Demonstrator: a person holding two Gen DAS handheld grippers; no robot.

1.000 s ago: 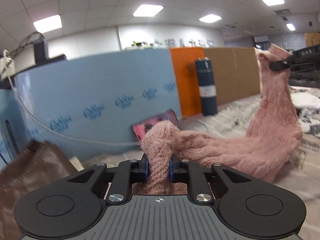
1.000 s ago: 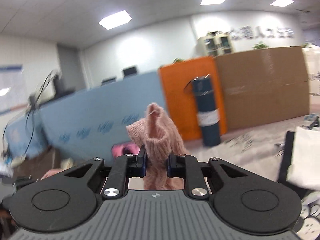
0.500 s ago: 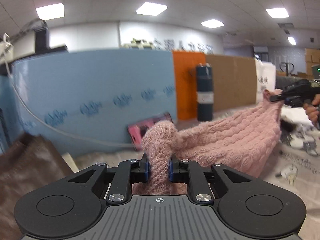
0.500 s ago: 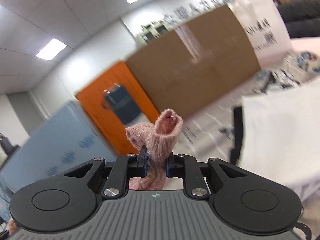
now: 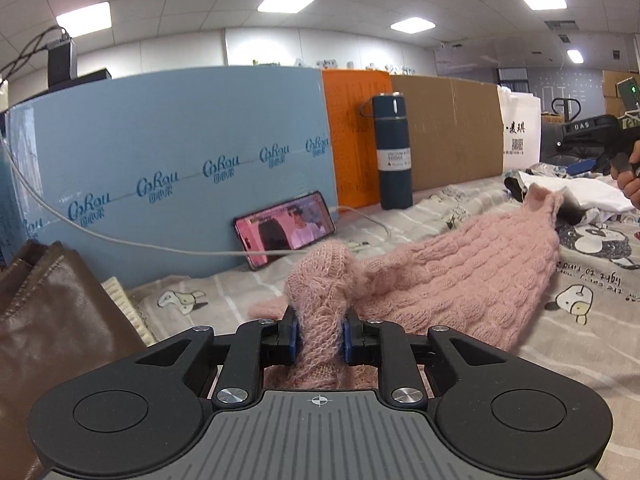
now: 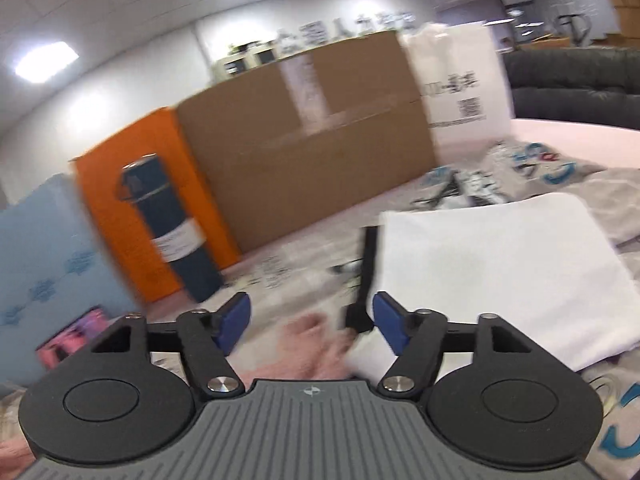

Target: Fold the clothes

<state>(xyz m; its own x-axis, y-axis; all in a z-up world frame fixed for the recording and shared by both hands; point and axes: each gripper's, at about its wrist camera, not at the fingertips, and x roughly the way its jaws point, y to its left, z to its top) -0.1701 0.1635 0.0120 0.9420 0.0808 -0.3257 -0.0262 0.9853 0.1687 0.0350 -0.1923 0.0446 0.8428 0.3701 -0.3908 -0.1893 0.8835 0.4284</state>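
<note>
A pink knitted sweater point(image 5: 460, 272) lies spread across the patterned sheet point(image 5: 592, 320). My left gripper point(image 5: 319, 336) is shut on a bunched corner of it, low over the sheet. My right gripper point(image 6: 312, 324) is open and empty, with the sweater's far corner point(image 6: 312, 340) lying blurred just below its blue pads point(image 6: 390, 326). The right gripper also shows at the far right of the left wrist view point(image 5: 592, 136), above the sweater's far end.
A folded white garment point(image 6: 492, 280) with a black item point(image 6: 366, 276) beside it lies right of the sweater. A brown leather garment point(image 5: 52, 320) is at the left. A phone point(image 5: 284, 234), a dark blue flask point(image 5: 394, 152) and blue, orange and cardboard panels stand at the back.
My right gripper has opened and let go of the sweater's corner. The sweater, held up and stretched before, has dropped onto the sheet. My left gripper keeps its hold.
</note>
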